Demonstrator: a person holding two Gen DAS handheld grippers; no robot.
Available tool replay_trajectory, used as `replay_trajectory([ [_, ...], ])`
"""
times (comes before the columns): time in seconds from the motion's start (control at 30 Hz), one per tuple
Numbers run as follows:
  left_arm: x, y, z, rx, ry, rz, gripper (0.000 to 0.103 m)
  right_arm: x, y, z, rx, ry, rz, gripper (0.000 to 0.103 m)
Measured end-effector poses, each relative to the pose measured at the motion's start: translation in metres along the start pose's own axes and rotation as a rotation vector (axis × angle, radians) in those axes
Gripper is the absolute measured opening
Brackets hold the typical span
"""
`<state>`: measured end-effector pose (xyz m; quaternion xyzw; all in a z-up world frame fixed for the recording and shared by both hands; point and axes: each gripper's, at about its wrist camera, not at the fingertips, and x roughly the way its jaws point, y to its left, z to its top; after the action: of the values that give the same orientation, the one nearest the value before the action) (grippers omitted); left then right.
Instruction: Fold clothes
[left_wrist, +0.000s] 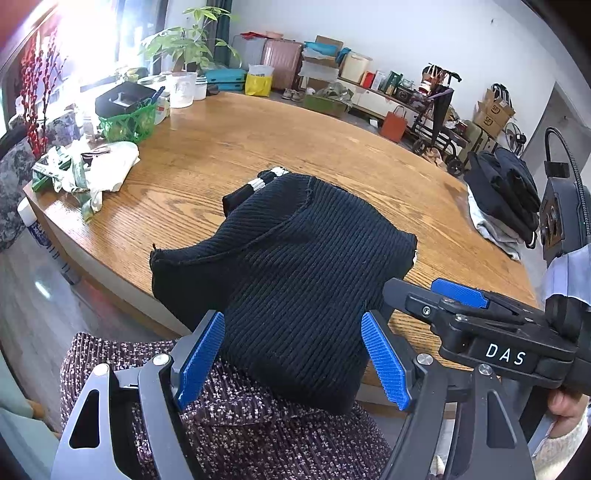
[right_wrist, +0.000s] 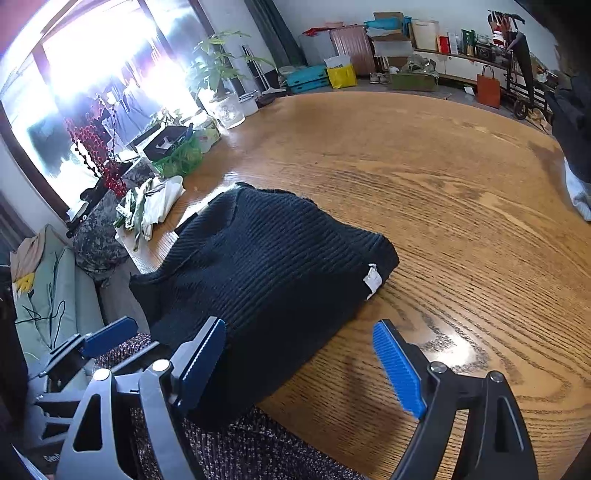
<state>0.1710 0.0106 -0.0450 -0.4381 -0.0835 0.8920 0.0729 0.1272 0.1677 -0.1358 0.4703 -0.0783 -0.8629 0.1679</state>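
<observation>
A folded black knit sweater (left_wrist: 295, 266) lies at the wooden table's (right_wrist: 461, 221) near edge, apparently overhanging it, between the spread left gripper (left_wrist: 293, 362), while the spread right gripper (right_wrist: 299, 365) straddles its right edge.

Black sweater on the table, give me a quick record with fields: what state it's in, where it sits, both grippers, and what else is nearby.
garment: black ribbed sweater, folded into a compact bundle
position: near edge of the wooden table, front part hanging over toward the person
tag: white label at its right corner
left gripper: open, sweater between the pads, not pinched
right gripper: open, over the sweater's right front edge
pile: dark folded clothes at the table's right edge
</observation>
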Motion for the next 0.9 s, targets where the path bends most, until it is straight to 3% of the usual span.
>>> replay_trajectory([
  [0.3, 0.002, 0.002, -0.002, 0.01, 0.002, 0.026, 0.078, 0.004, -0.006, -0.005, 0.042, 0.015, 0.034, 0.086],
  [0.63, 0.003, 0.012, -0.004, 0.001, 0.013, 0.066, 0.078, -0.005, -0.013, -0.013, 0.037, -0.02, 0.008, 0.087],
  [0.9, 0.002, 0.025, -0.006, -0.032, -0.001, 0.085, 0.079, 0.019, -0.008, -0.019, 0.088, 0.067, 0.135, 0.086],
])
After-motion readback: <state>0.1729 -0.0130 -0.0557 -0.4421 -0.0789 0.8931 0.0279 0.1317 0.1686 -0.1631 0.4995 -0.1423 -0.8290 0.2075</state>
